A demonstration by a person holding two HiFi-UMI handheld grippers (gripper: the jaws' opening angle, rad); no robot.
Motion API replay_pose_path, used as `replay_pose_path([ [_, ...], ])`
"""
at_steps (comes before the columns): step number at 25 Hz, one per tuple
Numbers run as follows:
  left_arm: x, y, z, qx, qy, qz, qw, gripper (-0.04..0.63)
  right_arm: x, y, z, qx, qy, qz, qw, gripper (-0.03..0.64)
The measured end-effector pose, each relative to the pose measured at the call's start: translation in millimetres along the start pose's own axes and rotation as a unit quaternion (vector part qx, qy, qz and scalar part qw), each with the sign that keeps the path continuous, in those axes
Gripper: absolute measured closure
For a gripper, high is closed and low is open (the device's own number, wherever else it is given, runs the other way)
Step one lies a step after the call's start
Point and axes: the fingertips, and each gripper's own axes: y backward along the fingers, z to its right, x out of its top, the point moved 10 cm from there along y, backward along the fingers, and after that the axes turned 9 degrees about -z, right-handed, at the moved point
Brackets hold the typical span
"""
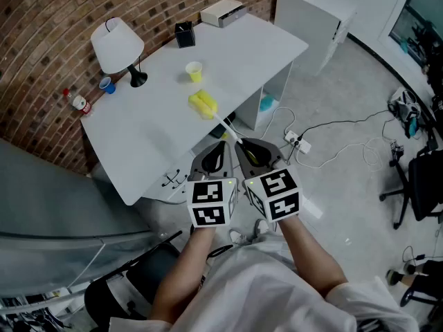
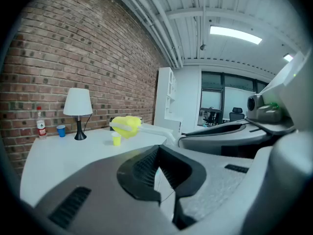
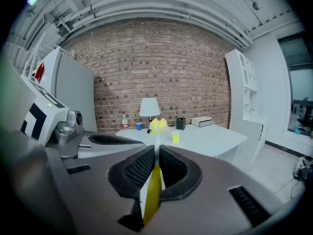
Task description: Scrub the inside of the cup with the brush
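A small yellow cup [image 1: 194, 71] [image 2: 116, 139] [image 3: 175, 137] stands upright on the white table [image 1: 166, 126]. My right gripper [image 1: 243, 147] [image 3: 156, 155] is shut on the yellow handle of the brush [image 3: 152, 192]. Its white shaft reaches out over the table's front edge, and the yellow brush head [image 1: 203, 103] [image 2: 126, 125] [image 3: 157, 125] hangs a little short of the cup. My left gripper [image 1: 223, 148] [image 2: 157, 165] is shut with nothing in it, close beside the right one, in front of the table.
On the table stand a white lamp [image 1: 118, 45], a blue cup [image 1: 106, 84], a small bottle [image 1: 80, 104], a black pen holder [image 1: 184, 35] and a white box [image 1: 223, 12]. A brick wall runs behind. Cables [image 1: 325, 140] and office chairs [image 1: 415, 185] lie on the floor at right.
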Motion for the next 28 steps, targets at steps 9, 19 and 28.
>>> replay_pose_path([
  [9,-2.7,-2.0,-4.2,-0.009,-0.001,0.003,1.0000,0.589,0.0,-1.5,-1.0,-0.015,-0.004,0.005,1.000,0.589],
  [19,10.0,-18.4,-5.8,-0.004,0.005,0.013,0.9999,0.589,5.4,-13.8,15.3,-0.006,0.001,0.004,1.000,0.588],
  [28,29.8,-65.8,-5.0,0.019,0.007,0.014,0.9997,0.589,14.9,-43.6,62.4,0.014,0.005,0.007,1.000,0.588],
])
